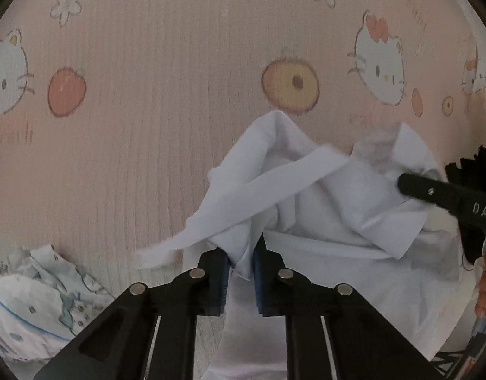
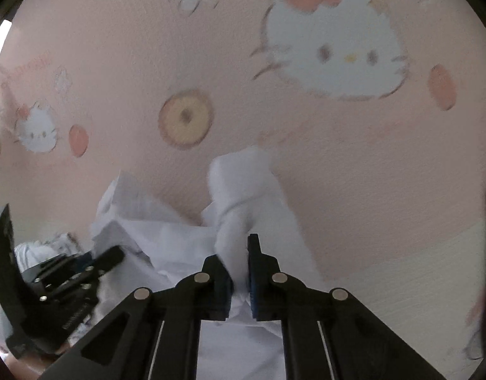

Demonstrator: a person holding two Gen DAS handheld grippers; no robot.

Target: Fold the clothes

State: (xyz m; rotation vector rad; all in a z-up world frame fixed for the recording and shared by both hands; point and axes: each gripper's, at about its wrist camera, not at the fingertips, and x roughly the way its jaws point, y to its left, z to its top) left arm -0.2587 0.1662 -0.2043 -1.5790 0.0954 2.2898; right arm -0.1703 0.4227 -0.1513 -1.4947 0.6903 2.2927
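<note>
We are clamping both the left gripper and the right gripper onto the crumpled white garment at lower centre; all folding is remaining.

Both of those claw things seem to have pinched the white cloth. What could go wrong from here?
Three possible slips. The left gripper pinches only a bunched fold of the white garment, so the cloth could pull free when lifted. A long loose strip crosses the pile and may tangle or fold in crooked. The right gripper also holds a crumpled wad, so the fold might start uneven. The printed clothes nearby could get dragged along.
</note>
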